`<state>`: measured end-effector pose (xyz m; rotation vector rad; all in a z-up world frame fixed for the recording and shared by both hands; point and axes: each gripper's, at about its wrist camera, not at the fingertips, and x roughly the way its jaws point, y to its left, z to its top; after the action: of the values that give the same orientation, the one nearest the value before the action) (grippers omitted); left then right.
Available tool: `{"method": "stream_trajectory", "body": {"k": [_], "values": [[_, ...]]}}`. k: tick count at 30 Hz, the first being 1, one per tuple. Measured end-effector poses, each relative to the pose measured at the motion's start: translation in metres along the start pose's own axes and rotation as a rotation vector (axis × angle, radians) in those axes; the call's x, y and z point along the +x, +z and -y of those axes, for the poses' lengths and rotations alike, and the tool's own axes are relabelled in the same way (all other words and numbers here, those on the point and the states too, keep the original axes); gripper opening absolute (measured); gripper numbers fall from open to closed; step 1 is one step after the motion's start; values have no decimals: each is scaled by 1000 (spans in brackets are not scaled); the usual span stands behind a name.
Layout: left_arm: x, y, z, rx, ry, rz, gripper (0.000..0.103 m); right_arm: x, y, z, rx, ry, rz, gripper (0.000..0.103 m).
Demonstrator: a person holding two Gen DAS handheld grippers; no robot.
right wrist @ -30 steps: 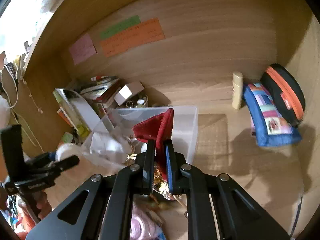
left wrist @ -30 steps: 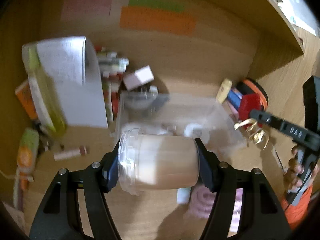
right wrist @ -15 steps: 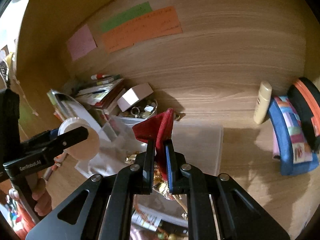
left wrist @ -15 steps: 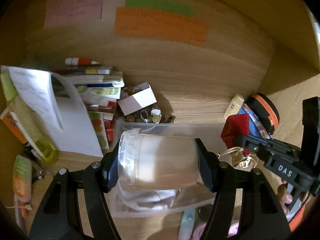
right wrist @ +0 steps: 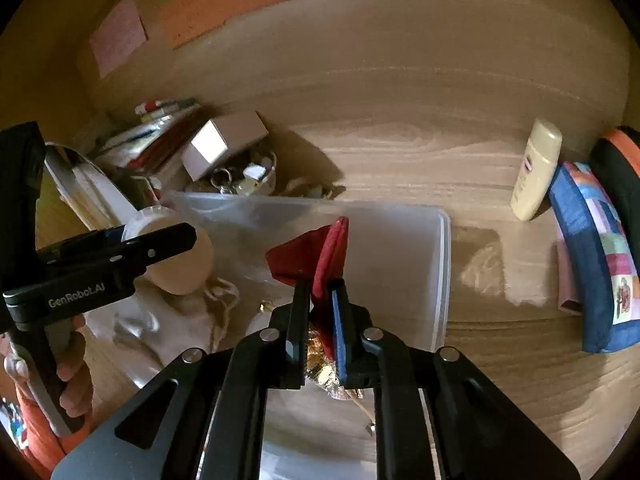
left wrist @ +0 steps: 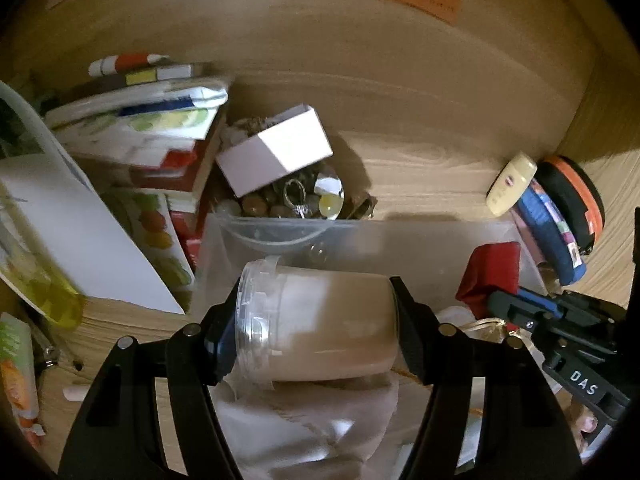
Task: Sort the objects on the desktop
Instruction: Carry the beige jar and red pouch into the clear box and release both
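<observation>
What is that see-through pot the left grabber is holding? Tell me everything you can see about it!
The clear plastic jar is round, with a ribbed clear lid on one end and something pale beige filling it. It lies on its side, squeezed end to end by the left gripper, one finger on the lid and one on the base. It hangs over the clear plastic bin, just above a crumpled pale bag.

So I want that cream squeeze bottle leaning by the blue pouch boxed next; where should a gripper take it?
Grip the cream squeeze bottle across its narrow body just below the cap, coming from above and from its left. It stands tilted against the blue patchwork pouch, which blocks its right.
</observation>
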<state>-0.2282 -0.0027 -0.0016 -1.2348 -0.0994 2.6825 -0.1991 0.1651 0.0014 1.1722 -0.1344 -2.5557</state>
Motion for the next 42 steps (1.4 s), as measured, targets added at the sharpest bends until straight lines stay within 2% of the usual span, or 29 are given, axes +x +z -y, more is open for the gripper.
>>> {"method": "stream_trajectory", "body": {"k": [6, 12, 14, 17, 20, 26, 29, 34, 38, 42], "values": [[6, 0, 1, 15, 12, -13, 66, -1, -1, -1, -12, -46, 13, 13], [9, -1, 9, 48, 33, -10, 66, 2, -2, -5, -26, -110, 26, 21], [9, -2, 10, 53, 34, -8, 67, 4, -2, -7, -36, -132, 26, 35], [9, -6, 13, 78, 46, -6, 70, 4, -3, -10, -56, -129, 23, 48], [3, -8, 17, 114, 98, 35, 72, 0, -3, -14, -69, -127, 43, 57], [-19, -7, 16, 116, 121, 95, 82, -17, -2, -18, -70, -112, 108, 74], [-33, -5, 13, 96, 129, 111, 87, -24, -1, -21, -66, -99, 122, 75], [-60, -4, 8, 65, 121, 150, 88, -44, -1, -24, -57, -60, 140, 76], [-86, -13, 9, 78, 133, 190, 96, -68, -8, -25, -45, -46, 175, 78], [-108, -30, 9, 96, 131, 211, 97, -91, -24, -26, -48, -61, 212, 84]]}}
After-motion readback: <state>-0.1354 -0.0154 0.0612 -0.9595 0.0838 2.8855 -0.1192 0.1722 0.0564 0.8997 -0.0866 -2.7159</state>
